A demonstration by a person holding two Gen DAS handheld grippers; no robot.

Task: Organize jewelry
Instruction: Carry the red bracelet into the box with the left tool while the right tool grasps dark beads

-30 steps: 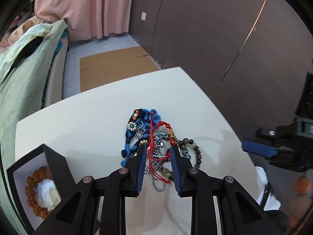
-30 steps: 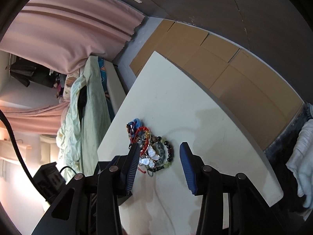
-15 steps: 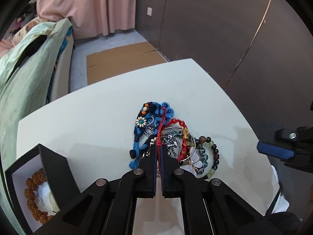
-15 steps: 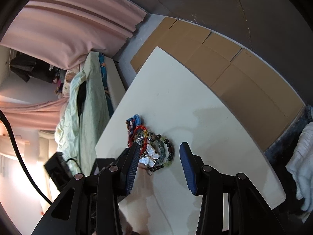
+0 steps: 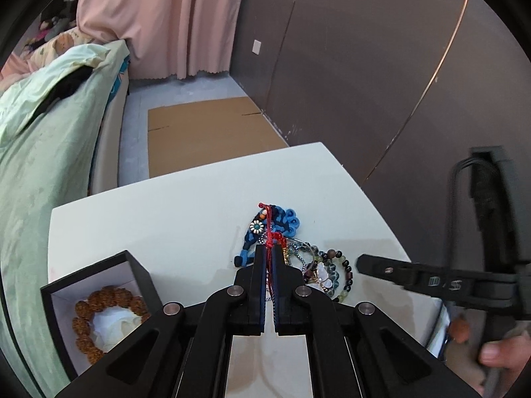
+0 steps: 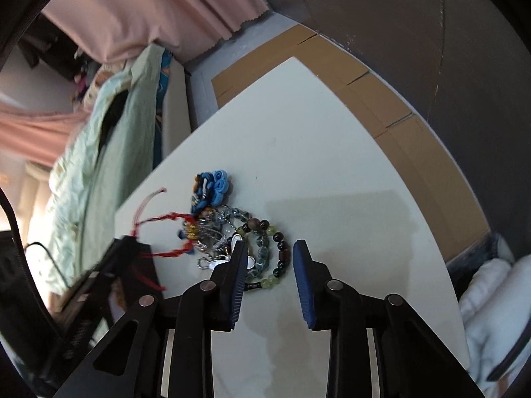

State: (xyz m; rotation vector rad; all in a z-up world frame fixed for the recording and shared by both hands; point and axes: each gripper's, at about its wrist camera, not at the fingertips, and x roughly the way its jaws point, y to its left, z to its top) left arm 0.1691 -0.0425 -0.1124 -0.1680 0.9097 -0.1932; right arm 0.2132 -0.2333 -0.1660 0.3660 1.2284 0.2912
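A tangled pile of jewelry (image 5: 298,252) lies on the white table (image 5: 166,219): a blue braided bracelet (image 5: 278,222), bead bracelets (image 5: 335,265) and silver chains. My left gripper (image 5: 269,248) is shut on a red cord bracelet (image 5: 270,229) and lifts it off the pile; in the right wrist view the red cord (image 6: 159,222) stretches taut from the pile toward the left gripper (image 6: 126,242). My right gripper (image 6: 269,252) is open and empty, just above the pile's near edge by the bead bracelets (image 6: 265,252).
An open black box (image 5: 99,311) with a brown bead bracelet (image 5: 103,301) on white lining stands at the table's near left. A bed with a green cover (image 5: 49,132) lies left. Cardboard (image 5: 205,132) covers the floor beyond the table. A dark wall stands right.
My left gripper closed on the red cord bracelet and has pulled it up and back from the pile. My right gripper has moved closer to the pile, still open.
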